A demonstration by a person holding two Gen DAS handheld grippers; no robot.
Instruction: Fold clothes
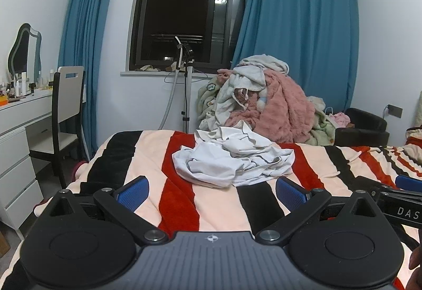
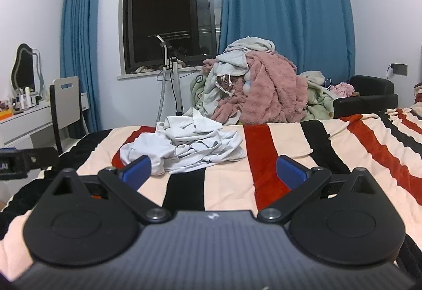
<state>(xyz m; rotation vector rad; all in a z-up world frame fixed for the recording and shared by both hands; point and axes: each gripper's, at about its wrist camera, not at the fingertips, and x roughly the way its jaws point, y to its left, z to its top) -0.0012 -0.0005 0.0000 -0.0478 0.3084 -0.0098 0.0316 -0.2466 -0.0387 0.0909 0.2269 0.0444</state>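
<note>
Laundry sits crumpled in the left wrist view: a pale garment (image 1: 232, 160) lies bunched in the centre of the frame on the striped blanket (image 1: 184, 200) of the bed, with no flat panel or straight edge showing. The left gripper (image 1: 212, 193) fills the bottom of the frame, its blue fingers (image 1: 133, 193) spread wide with nothing between them, short of the garment's near edge. At the right edge of the frame the right gripper (image 1: 395, 197) juts in, only partly seen. Behind the bed, right of centre, a heap of clothes (image 1: 263, 100) rises in pink, grey and green in front of the blue curtain (image 1: 303, 26).

In the right wrist view the same pale garment (image 2: 184, 147) lies left of centre, still a rumpled mound. The right gripper (image 2: 212, 170) also stands with its fingers (image 2: 291, 170) wide apart and empty; the left pad overlaps the garment's near corner in the frame, though contact cannot be told. The left gripper's body (image 2: 21, 160) shows at the left edge.

Judging by this, nothing folded lies in view: the garment needs spreading flat before any fold, and the heap beyond it looks equally unsorted.
</note>
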